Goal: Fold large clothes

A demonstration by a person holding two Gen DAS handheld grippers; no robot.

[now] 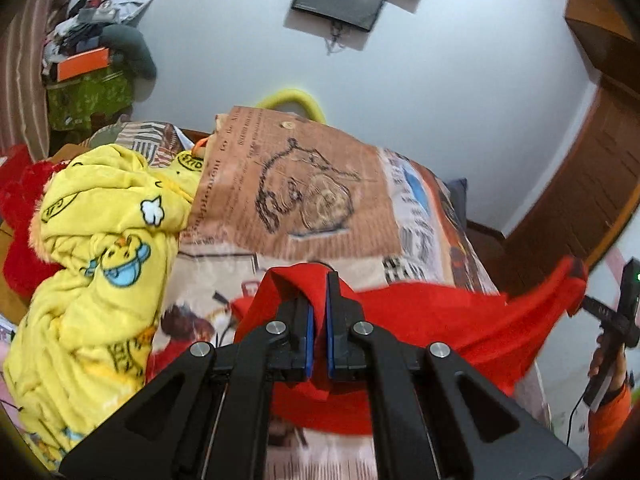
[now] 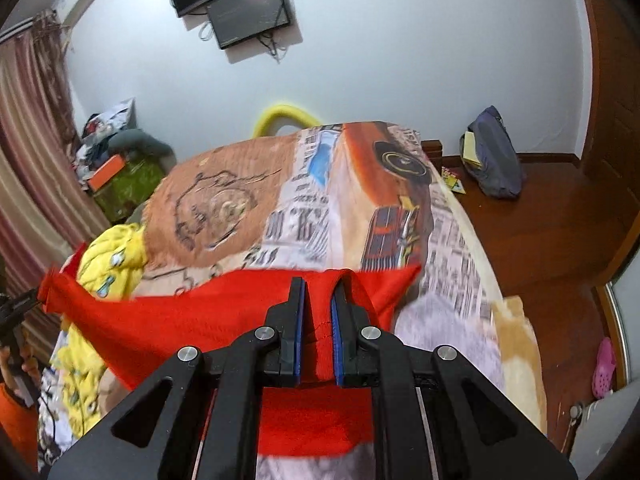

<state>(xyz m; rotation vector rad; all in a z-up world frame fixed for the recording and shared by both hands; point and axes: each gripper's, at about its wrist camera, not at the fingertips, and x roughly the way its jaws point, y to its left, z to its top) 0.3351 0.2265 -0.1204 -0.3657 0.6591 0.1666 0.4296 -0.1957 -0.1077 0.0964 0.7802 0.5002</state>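
Gripping a red garment (image 1: 440,320) at opposite ends, left gripper (image 1: 319,320) and right gripper (image 2: 319,320) both with jaws clamped on folded cloth, garment stretched above the bed (image 2: 460,280), yellow blanket (image 1: 100,260) alongside.

The left gripper (image 1: 319,300) is clamped on a fold of the red cloth (image 1: 460,320), which stretches above the bed (image 1: 420,208) to the right gripper (image 1: 580,280) pinching its far corner. A yellow blanket (image 1: 104,264) lies bunched at the bed's left edge.
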